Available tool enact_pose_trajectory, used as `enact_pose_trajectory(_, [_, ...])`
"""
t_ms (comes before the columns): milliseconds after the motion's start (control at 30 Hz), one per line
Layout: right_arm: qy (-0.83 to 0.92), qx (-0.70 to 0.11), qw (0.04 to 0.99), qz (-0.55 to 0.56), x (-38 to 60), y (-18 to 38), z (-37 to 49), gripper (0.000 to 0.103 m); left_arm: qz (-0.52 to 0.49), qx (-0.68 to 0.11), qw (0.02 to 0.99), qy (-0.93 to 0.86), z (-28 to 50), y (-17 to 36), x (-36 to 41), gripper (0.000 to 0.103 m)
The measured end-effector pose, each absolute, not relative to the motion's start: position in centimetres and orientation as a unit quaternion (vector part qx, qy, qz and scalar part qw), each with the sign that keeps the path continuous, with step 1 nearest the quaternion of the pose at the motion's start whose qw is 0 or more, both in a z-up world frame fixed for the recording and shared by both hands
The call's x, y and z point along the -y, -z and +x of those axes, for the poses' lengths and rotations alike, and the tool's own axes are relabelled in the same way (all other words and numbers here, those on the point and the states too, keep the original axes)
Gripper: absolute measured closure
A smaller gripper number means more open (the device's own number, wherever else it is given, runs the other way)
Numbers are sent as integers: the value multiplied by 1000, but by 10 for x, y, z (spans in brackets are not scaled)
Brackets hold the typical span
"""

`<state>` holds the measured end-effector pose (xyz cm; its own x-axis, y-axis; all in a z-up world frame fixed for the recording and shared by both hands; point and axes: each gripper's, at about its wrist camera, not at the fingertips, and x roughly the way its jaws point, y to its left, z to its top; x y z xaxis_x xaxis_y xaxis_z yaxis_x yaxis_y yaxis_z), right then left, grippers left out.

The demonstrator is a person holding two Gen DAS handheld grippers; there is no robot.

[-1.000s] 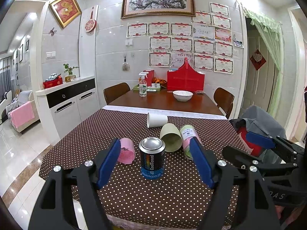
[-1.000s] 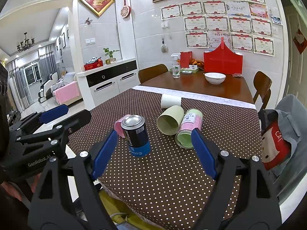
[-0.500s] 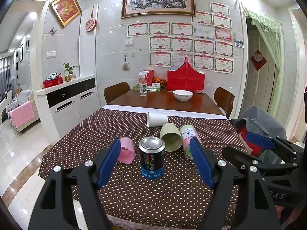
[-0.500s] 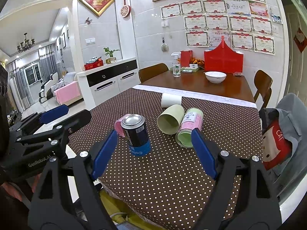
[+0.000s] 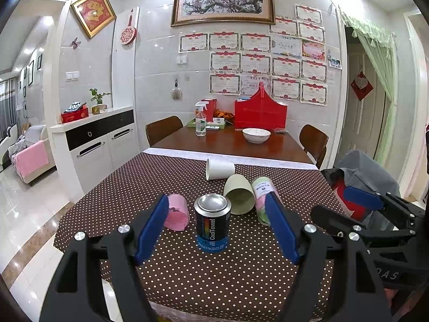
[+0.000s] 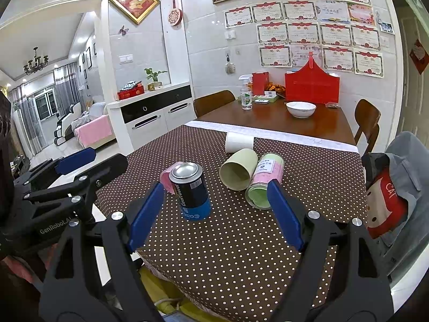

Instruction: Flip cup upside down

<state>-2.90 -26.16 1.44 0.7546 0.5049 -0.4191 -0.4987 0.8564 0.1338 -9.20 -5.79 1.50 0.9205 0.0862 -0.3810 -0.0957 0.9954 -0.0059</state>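
Note:
A dark blue can-shaped cup (image 5: 212,222) stands upside down on the dotted brown tablecloth (image 5: 187,268), metal base up; it also shows in the right wrist view (image 6: 191,191). A pink cup (image 5: 175,212), a pale green cup (image 5: 239,194), a pink-and-green cup (image 5: 261,197) and a white cup (image 5: 219,169) lie on their sides behind it. My left gripper (image 5: 215,230) is open and empty, its jaws wide on either side of the can, short of it. My right gripper (image 6: 214,212) is open and empty, just right of the can.
The table's near edge runs just below both grippers. Beyond the cloth the bare wooden table holds a white bowl (image 5: 256,135), a spray bottle (image 5: 201,119) and a red box (image 5: 260,114). A chair with a grey jacket (image 6: 396,187) stands at the right.
Almost nothing: the right wrist view has shifted very slightly, so the can sits a little further right in it. Both grippers stay open.

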Motion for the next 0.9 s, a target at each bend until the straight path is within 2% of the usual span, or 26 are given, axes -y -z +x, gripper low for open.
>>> enact_pose_trajectory(900, [-268,-230,935,13,265,-16,-28,25,-8,-201,978,-48,-85,-17,66,30])
